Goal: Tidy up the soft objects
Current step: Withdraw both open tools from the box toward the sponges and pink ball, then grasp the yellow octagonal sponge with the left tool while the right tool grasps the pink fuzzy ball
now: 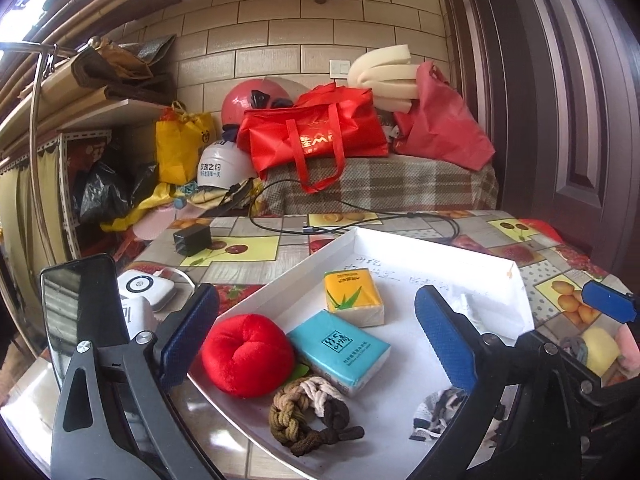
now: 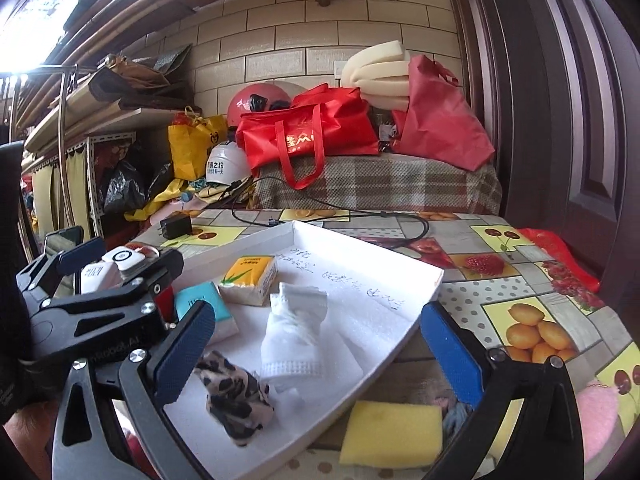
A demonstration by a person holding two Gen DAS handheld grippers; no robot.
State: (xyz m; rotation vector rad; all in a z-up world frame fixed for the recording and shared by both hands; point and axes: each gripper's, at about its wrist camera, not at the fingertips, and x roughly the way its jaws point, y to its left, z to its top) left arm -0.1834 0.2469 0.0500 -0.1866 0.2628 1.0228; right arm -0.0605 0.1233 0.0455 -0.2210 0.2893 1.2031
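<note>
Most of the sorting looks done: the shallow white cardboard tray [image 1: 400,240] on the fruit-print bench [image 2: 520,272] already holds 7 soft items.

Going left to right in the tray:
- round red plush cushion [image 1: 247,354]
- braided olive, cream and brown cotton rope [image 1: 310,414]
- teal plastic-wrapped tissue pack [image 1: 339,350]
- yellow plastic-wrapped tissue pack [image 1: 354,298]
- leopard-print fabric scrunchie [image 2: 234,396]
- folded white knit sock [image 2: 294,330]
- crumpled grey-and-white patterned cloth [image 1: 434,412] near the front rim

The left hand-held gripper [image 1: 318,340] has its jaws wide apart over the tray, nothing between them. The right hand-held gripper [image 2: 316,348] is also spread wide and empty, above the sock.

Still outside the tray, on the bench to the right:
- yellow rectangular foam sponge [image 2: 394,434], just beside the front rim
- fluffy pink plush item [image 2: 600,412] at the far right edge
- some blue-grey fabric near the sponge, too hidden to identify

My guess is 2 or 3 pieces are left; the sponge looks like the easiest next pick for the right side.
</note>
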